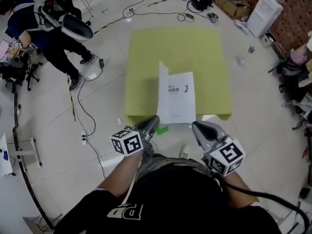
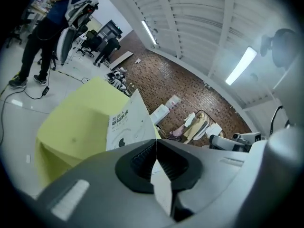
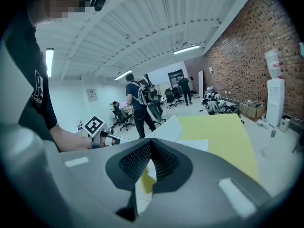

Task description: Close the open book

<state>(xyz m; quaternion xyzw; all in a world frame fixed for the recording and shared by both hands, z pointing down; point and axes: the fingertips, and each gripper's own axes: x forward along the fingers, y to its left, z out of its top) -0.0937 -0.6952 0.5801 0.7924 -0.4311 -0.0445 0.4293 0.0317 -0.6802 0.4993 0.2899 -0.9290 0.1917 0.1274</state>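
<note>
Head view: book [image 1: 176, 99] lies at the near edge of the yellow table [image 1: 195, 48], left leaf raised. Left gripper [image 1: 154, 120] and right gripper [image 1: 197, 126] sit just short of it.
Left gripper view: jaws together, empty, book ahead.
Right gripper view: jaws together, empty.

The left claw [image 1: 154, 120] hides the near corner of the book [image 1: 178, 99]. The print beyond that claw is too small to read.
</note>
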